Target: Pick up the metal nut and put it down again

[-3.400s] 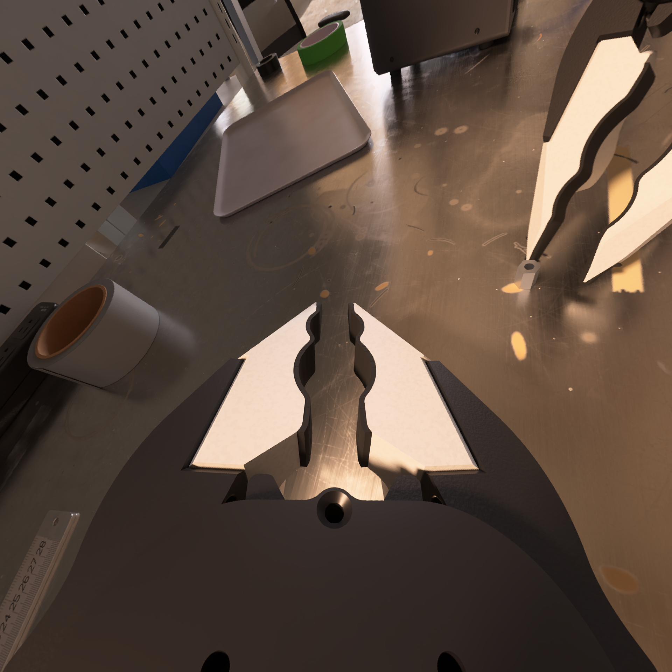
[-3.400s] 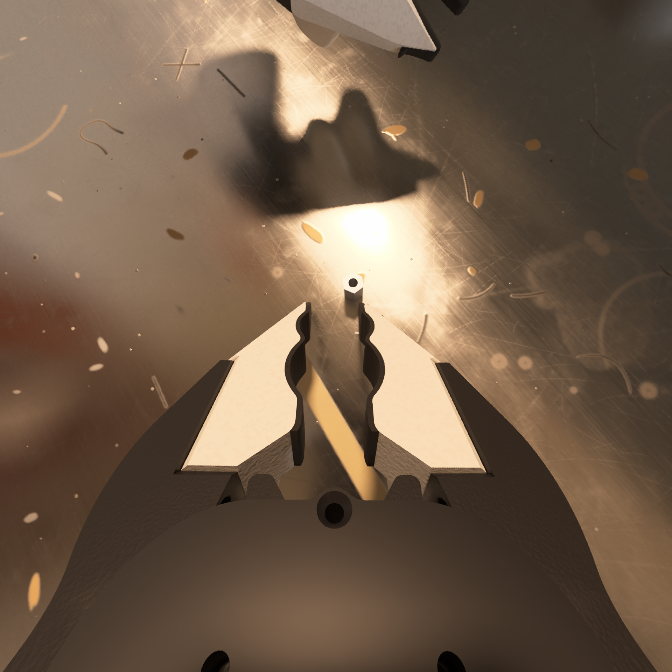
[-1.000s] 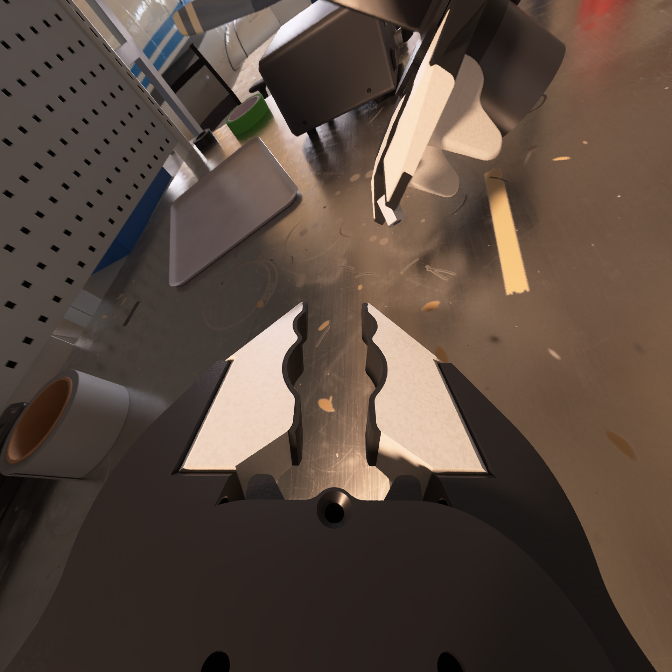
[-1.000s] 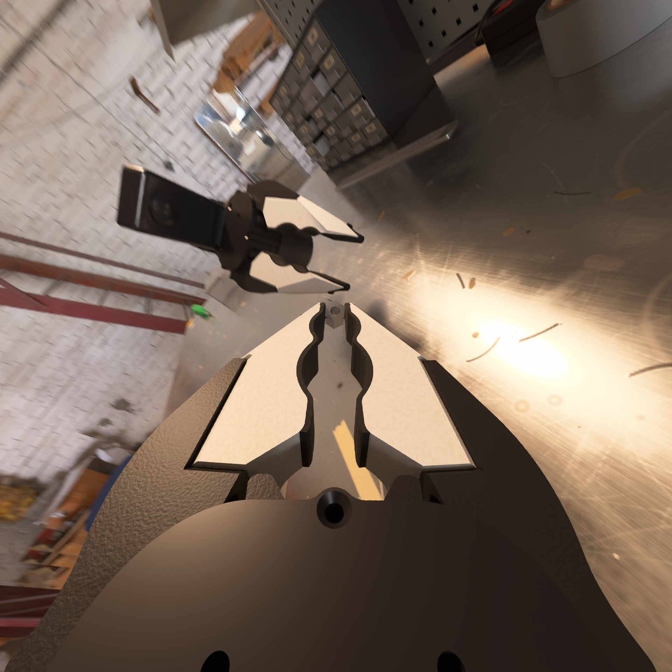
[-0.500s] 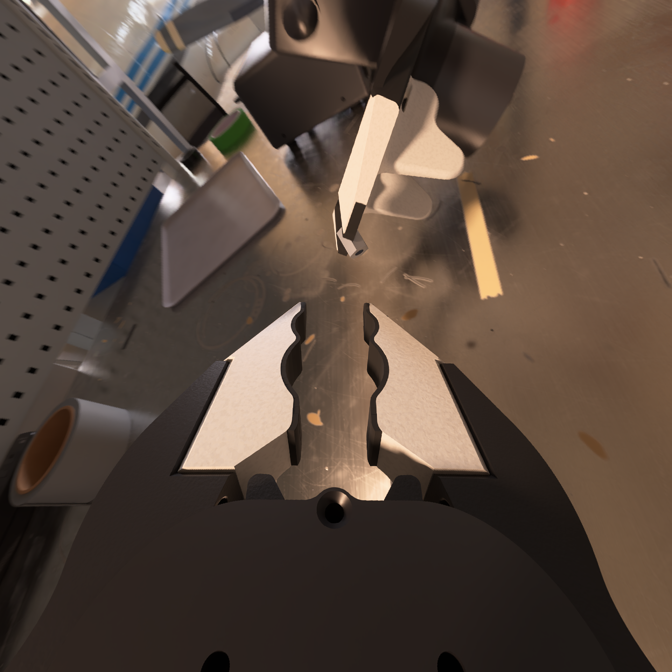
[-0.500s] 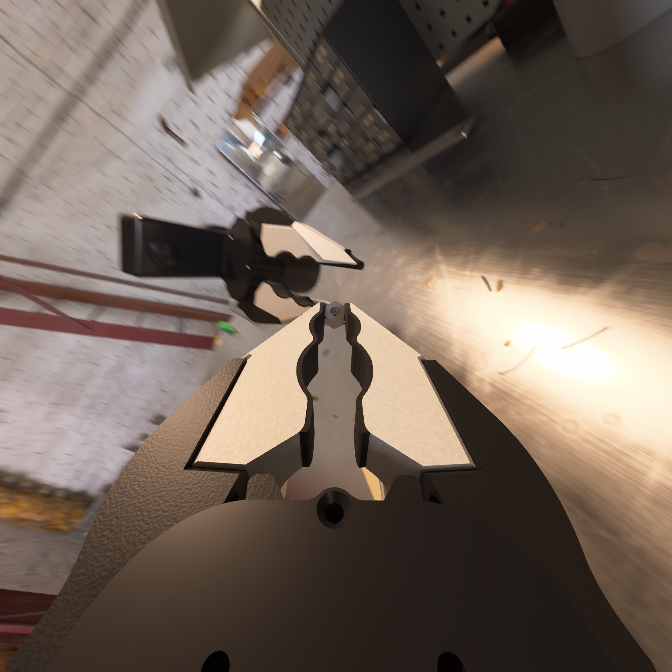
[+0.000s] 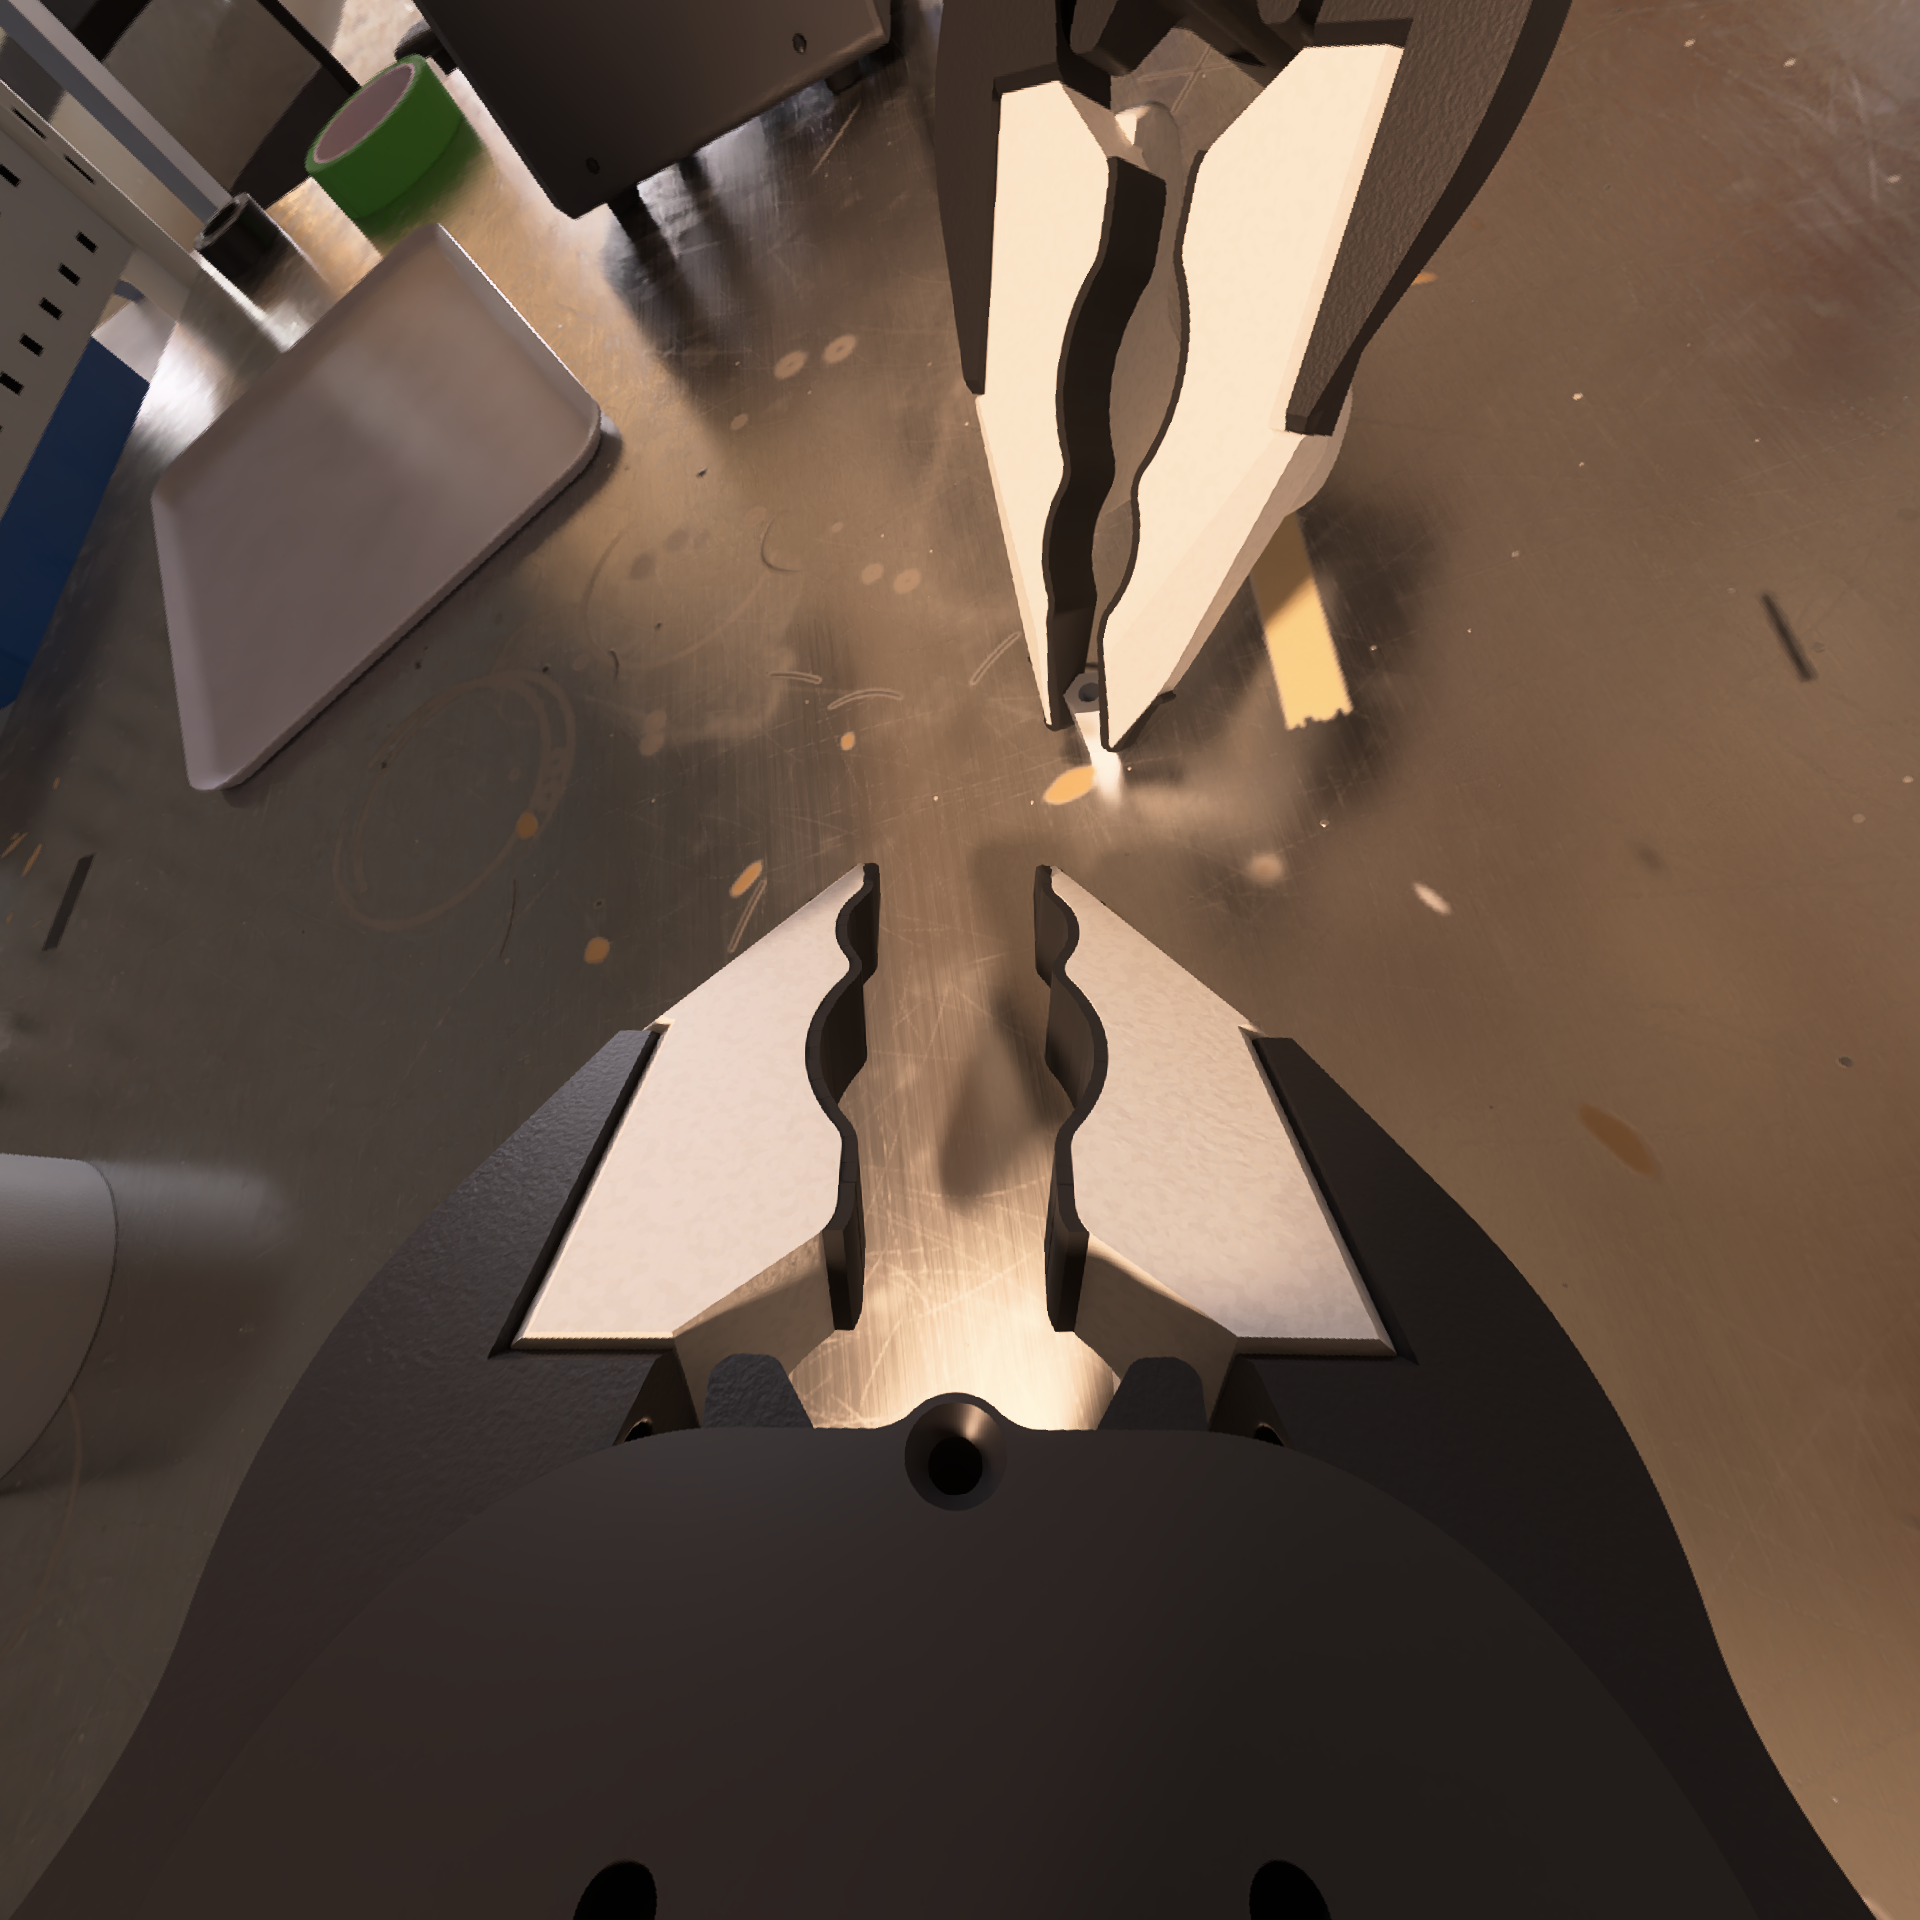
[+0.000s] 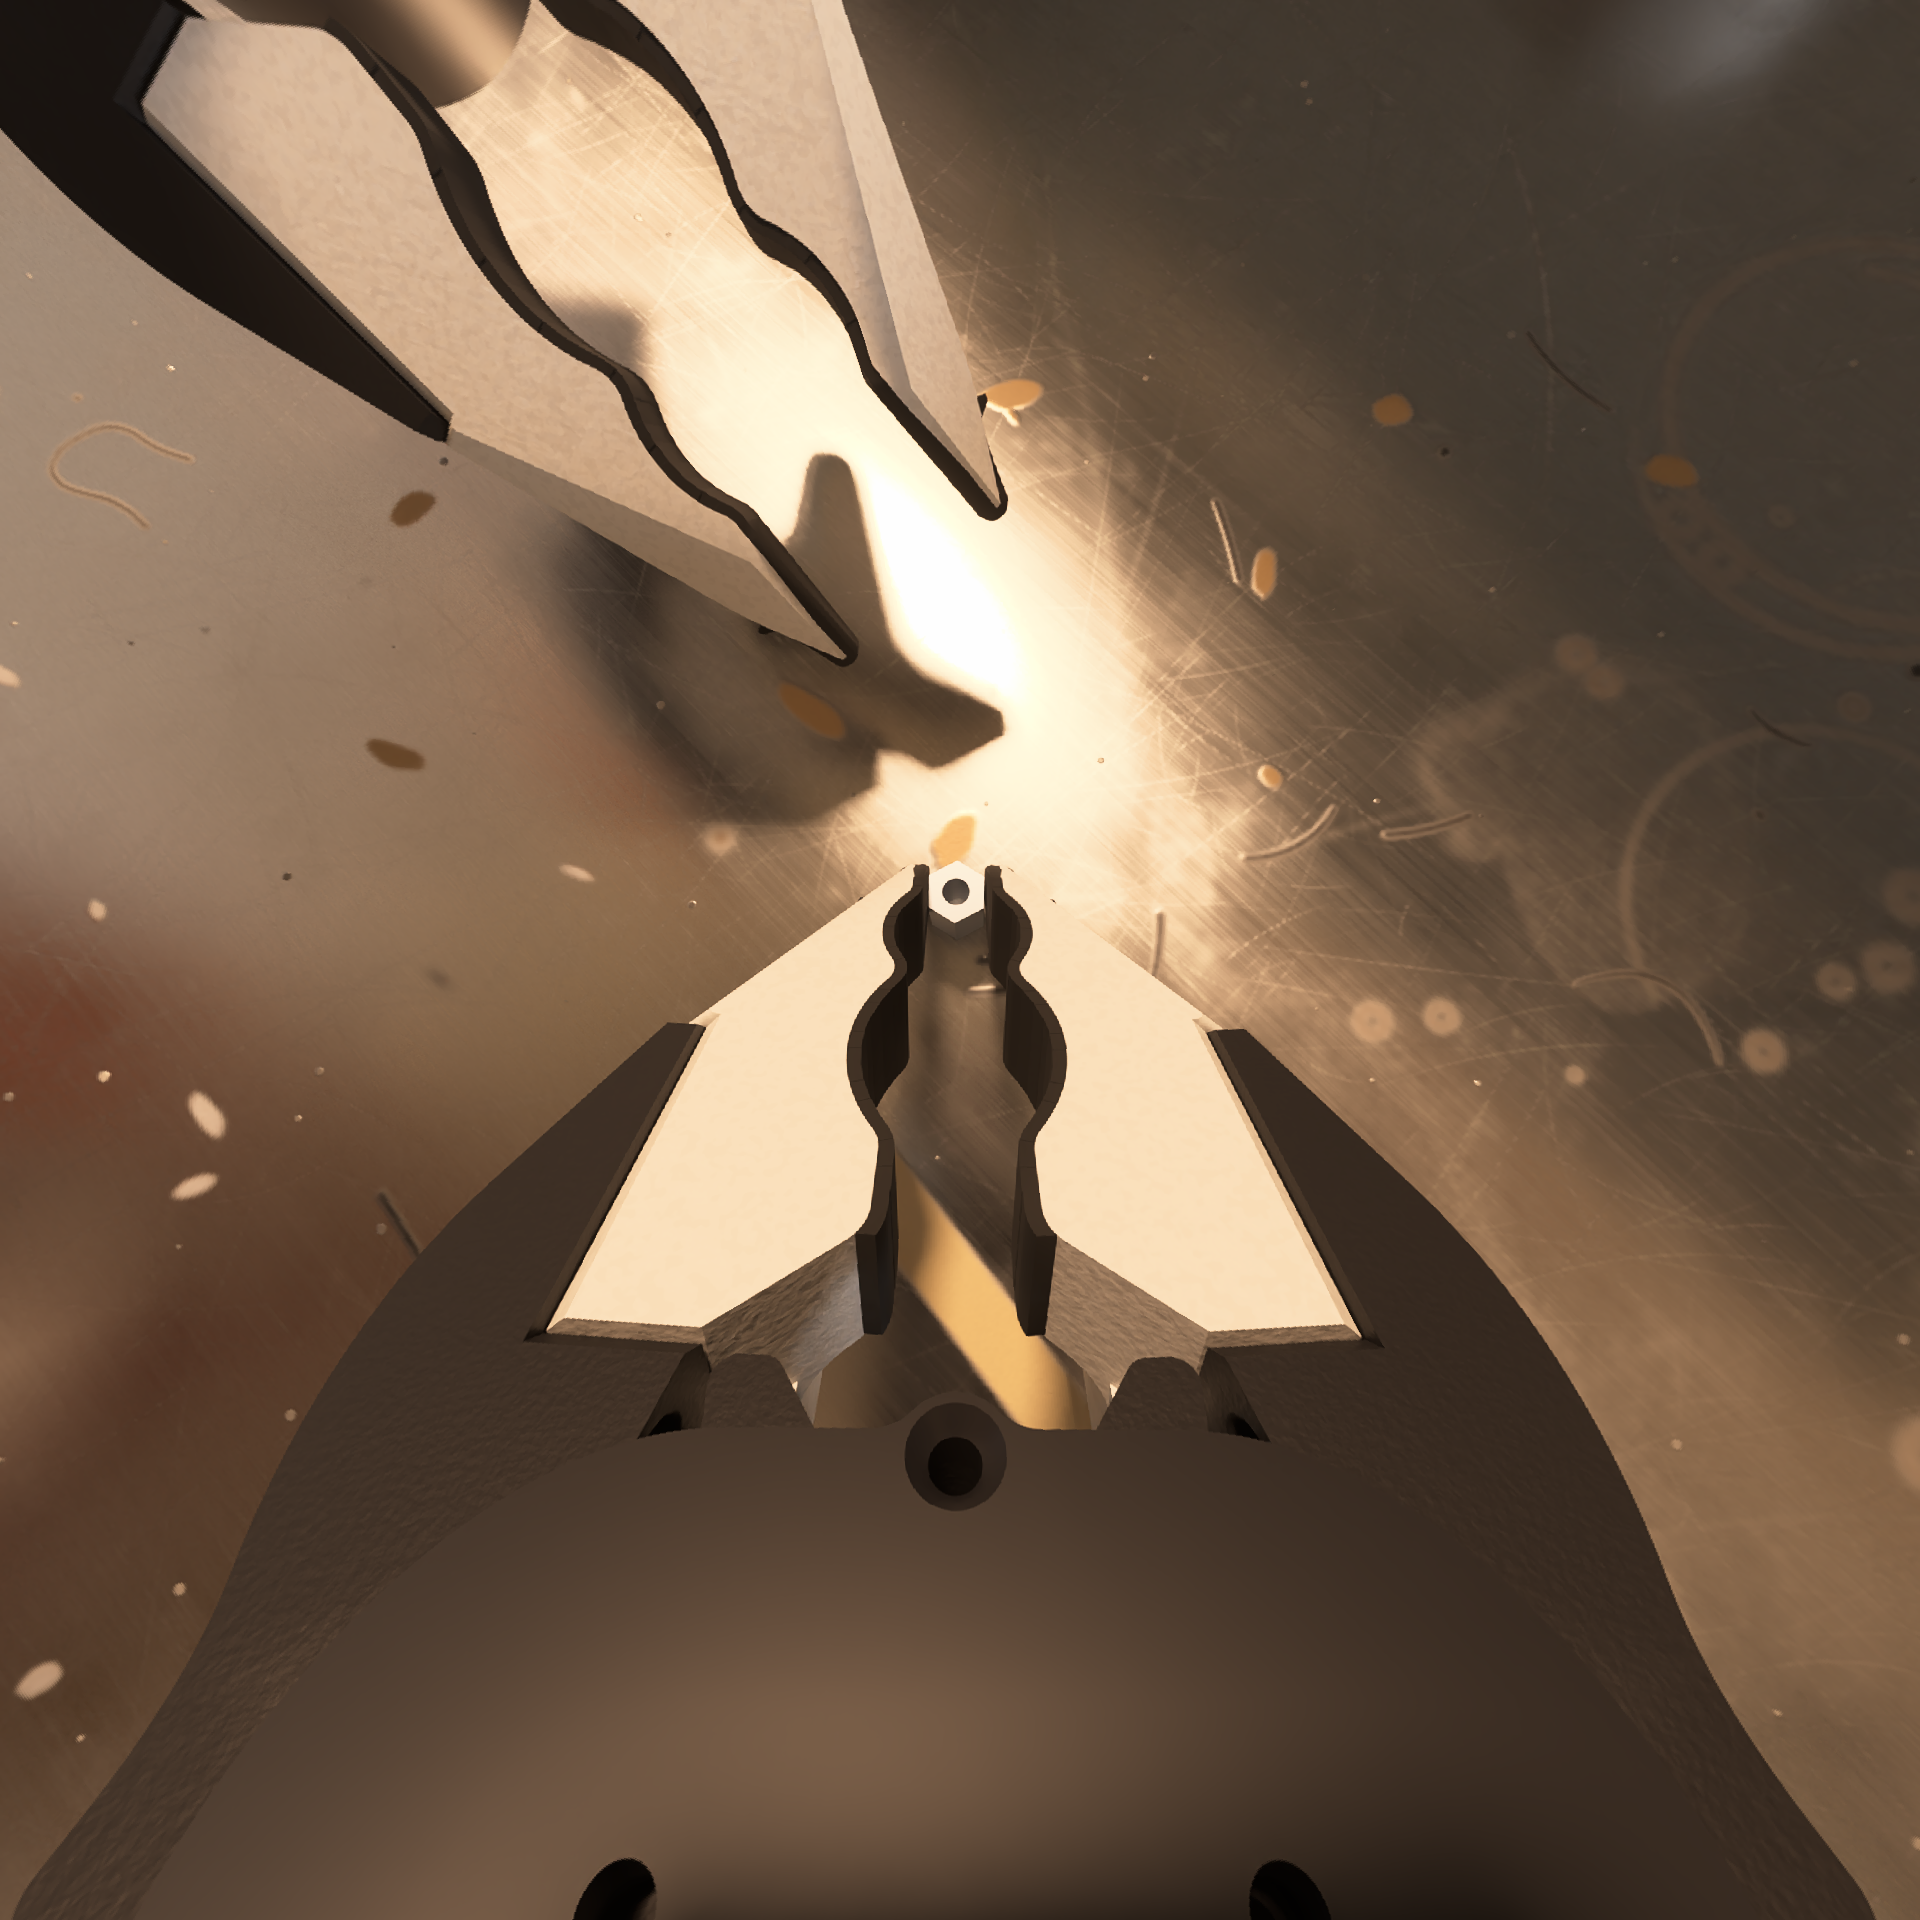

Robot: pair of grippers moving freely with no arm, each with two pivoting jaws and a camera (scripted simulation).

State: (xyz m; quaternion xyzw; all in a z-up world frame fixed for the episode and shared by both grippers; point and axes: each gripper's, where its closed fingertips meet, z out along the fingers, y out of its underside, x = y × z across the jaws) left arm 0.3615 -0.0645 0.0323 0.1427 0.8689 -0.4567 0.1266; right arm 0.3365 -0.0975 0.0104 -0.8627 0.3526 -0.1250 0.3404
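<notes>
The metal nut is small, silver and hexagonal. My right gripper is shut on it at the very fingertips and points down at the scratched metal bench. In the left wrist view the right gripper hangs just above the bench with the nut between its tips. My left gripper is open and empty, a short way in front of the nut. It also shows in the right wrist view at the upper left, jaws apart.
A grey tray lies at the left. A green tape roll and a dark box stand behind it. A white tape roll sits at the left edge. A yellow tape strip lies behind the right gripper.
My right gripper closed on the nut, lifted and swung it up, and has now turned back down, bringing the nut close to the bench. My left gripper has opened wider.
</notes>
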